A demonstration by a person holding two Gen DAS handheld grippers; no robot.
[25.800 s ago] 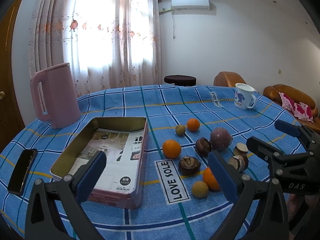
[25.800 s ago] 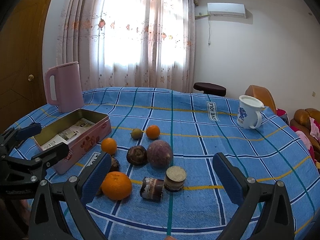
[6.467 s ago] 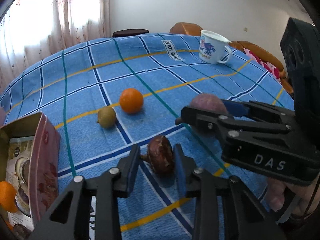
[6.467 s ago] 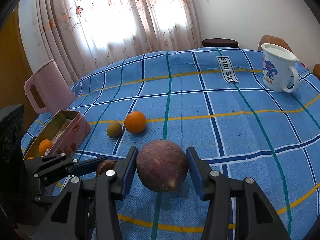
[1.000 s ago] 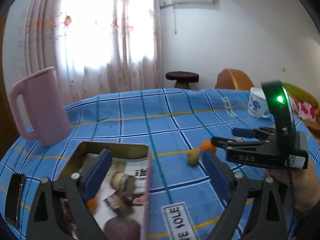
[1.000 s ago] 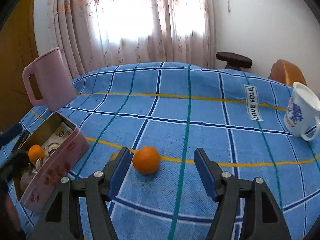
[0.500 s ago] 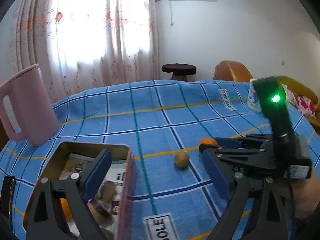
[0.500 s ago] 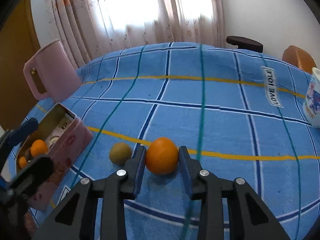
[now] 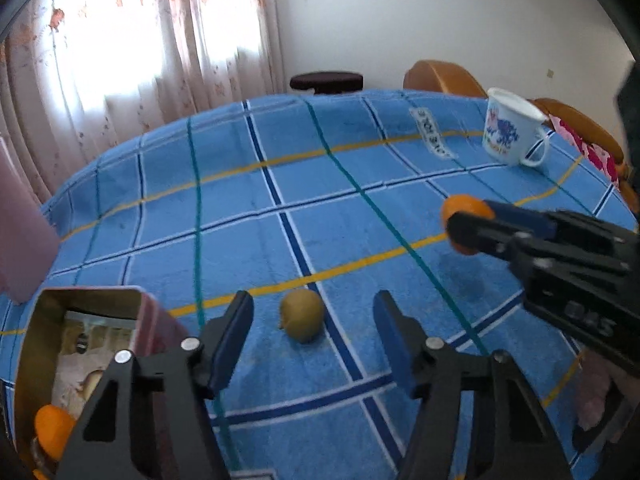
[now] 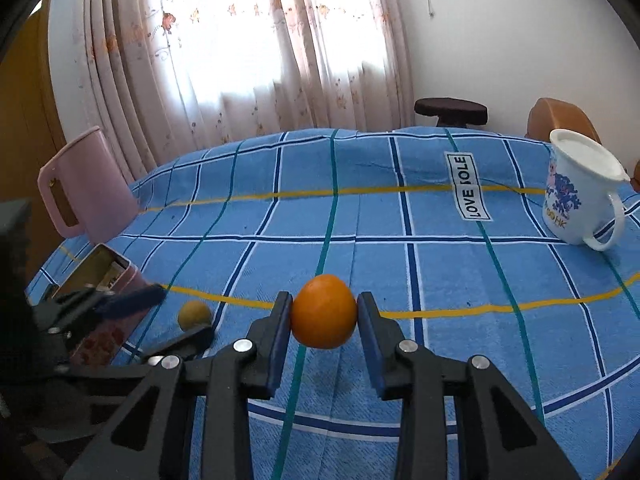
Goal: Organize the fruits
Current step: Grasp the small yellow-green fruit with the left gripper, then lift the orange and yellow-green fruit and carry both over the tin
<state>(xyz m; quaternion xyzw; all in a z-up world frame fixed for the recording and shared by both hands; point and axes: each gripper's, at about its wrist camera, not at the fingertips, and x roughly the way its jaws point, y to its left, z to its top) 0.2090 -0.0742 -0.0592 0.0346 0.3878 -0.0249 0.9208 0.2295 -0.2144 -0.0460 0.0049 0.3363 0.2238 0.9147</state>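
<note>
With several fruits already in the pink tin (image 9: pixel 152 320), the right claw (image 10: pixel 323 322) grips an orange (image 10: pixel 323 317) above the bench (image 10: pixel 440 264) while the left claw (image 9: pixel 312 334), wide, brackets the last greenish-yellow fruit (image 9: pixel 302 316).

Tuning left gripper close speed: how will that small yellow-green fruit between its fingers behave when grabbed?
The yellow-green fruit is near-round and sits loose on the tablecloth, so a one-sided touch would likely roll it. It looks small against the open left gripper, so probably light. The skin looks matte, likely not slippery.
</note>
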